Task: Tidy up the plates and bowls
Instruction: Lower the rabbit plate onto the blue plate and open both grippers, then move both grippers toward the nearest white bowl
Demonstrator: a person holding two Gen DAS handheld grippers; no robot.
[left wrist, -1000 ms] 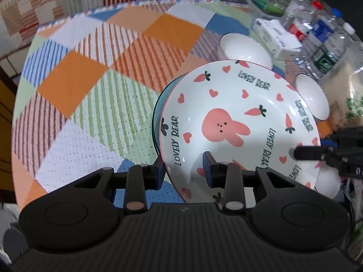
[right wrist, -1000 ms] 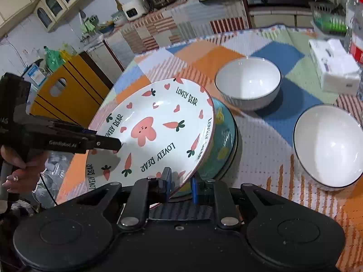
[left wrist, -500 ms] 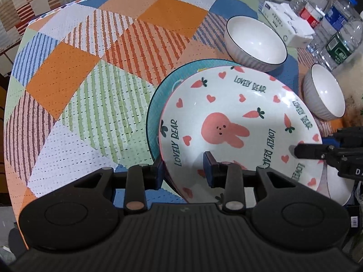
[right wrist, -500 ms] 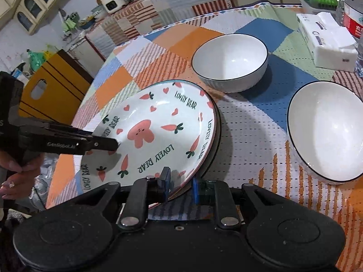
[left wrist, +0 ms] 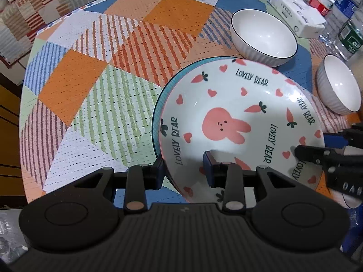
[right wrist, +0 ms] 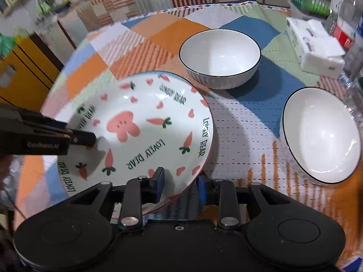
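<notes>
A white rabbit plate (left wrist: 238, 122) printed "LOVELY BEAR" rests on a teal plate (left wrist: 158, 108), of which only the left rim shows. My left gripper (left wrist: 183, 170) has its jaws parted around the rabbit plate's near rim. My right gripper (right wrist: 179, 183) straddles the opposite rim (right wrist: 136, 136) with its jaws slightly apart. Two white bowls with dark rims stand beyond: one (right wrist: 220, 56) at the back and one (right wrist: 320, 133) to the right. Both also show in the left wrist view, the back bowl (left wrist: 263, 36) and the right one (left wrist: 338, 83).
A round table with a patchwork cloth (left wrist: 90, 72). A tissue pack (right wrist: 315, 45) and water bottles (left wrist: 349, 34) stand at the table's far right. A yellow cabinet (right wrist: 20, 74) stands beyond the left edge.
The rabbit plate has come down from a tilt onto the teal plate and now covers it. Both grippers' jaws have widened at its rim.
</notes>
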